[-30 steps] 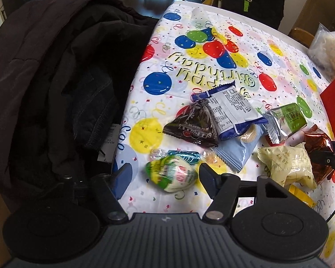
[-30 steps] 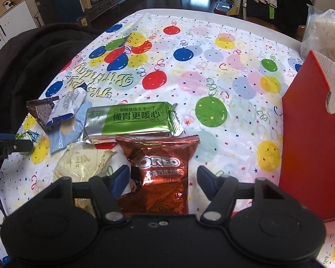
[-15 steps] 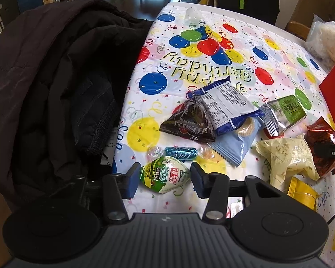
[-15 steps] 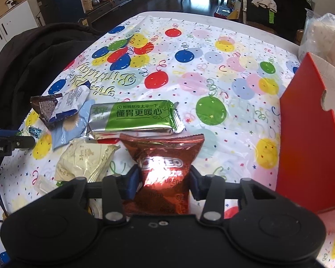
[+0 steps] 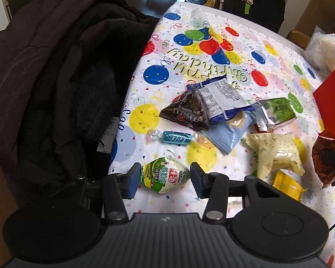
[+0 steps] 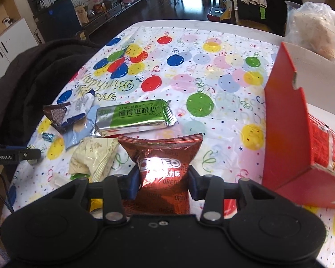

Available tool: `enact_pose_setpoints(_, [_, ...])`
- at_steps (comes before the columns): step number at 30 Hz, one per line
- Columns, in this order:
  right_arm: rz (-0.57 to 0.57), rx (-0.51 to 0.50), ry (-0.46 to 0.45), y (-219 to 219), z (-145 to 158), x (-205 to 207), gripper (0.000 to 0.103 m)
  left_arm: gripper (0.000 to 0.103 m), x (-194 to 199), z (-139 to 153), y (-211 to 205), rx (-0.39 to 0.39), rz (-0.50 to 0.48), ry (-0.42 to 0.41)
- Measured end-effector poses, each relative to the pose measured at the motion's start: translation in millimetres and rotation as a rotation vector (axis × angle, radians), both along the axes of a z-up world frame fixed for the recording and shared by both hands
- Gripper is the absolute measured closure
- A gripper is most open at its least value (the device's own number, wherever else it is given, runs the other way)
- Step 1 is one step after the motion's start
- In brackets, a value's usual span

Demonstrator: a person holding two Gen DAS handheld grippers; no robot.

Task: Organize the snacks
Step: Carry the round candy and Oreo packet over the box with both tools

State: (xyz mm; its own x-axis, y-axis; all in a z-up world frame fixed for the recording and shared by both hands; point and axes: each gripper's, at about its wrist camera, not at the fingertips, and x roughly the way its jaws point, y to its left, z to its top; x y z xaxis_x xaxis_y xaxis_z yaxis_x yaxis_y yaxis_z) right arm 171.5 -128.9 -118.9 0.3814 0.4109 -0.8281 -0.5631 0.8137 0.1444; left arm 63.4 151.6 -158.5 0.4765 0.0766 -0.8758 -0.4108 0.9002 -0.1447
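Observation:
My left gripper [image 5: 165,178] is shut on a green and white egg snack packet [image 5: 165,175] and holds it just above the tablecloth near the table's left edge. My right gripper [image 6: 163,178] is shut on a red Oreo packet [image 6: 162,169], lifted off the cloth; the packet also shows in the left wrist view [image 5: 326,158]. Loose on the cloth lie a brown m&m's bag [image 5: 186,112], a blue and white packet [image 5: 221,101], a light blue packet [image 5: 230,134], a blue wrapped candy [image 5: 176,136], a green bar [image 6: 134,116], a cream packet [image 6: 93,158] and a yellow packet [image 5: 287,184].
An open red box [image 6: 288,129] with a red packet inside stands at the right. A dark coat [image 5: 55,78] is piled over the table's left edge. A clear bag of white stuff [image 6: 317,26] sits at the far right. The balloon tablecloth [image 6: 189,67] spreads beyond the snacks.
Both grippers closed: the left one on the egg snack packet, the right one on the Oreo packet. Both packets have been lifted a little off the cloth.

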Motion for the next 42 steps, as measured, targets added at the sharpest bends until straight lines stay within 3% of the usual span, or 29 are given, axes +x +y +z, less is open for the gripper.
enact_pose_setpoints(10, [-0.011, 0.044, -0.068, -28, 37, -10, 0.061, 0.056, -2, 38, -28, 0.005, -0.032, -0.042])
enact_pose_setpoints(18, [-0.04, 0.085, -0.118, -60, 63, -9, 0.061, 0.056, 14, 73, -73, 0.066, -0.132, -0.108])
enact_pose_setpoints(30, [-0.09, 0.112, -0.187, -122, 88, 11, 0.061, 0.056, 57, 114, -151, 0.088, -0.265, -0.184])
enact_pose_setpoints(42, [-0.147, 0.095, -0.222, -190, 94, 50, 0.061, 0.056, 111, 132, -243, 0.099, -0.389, -0.217])
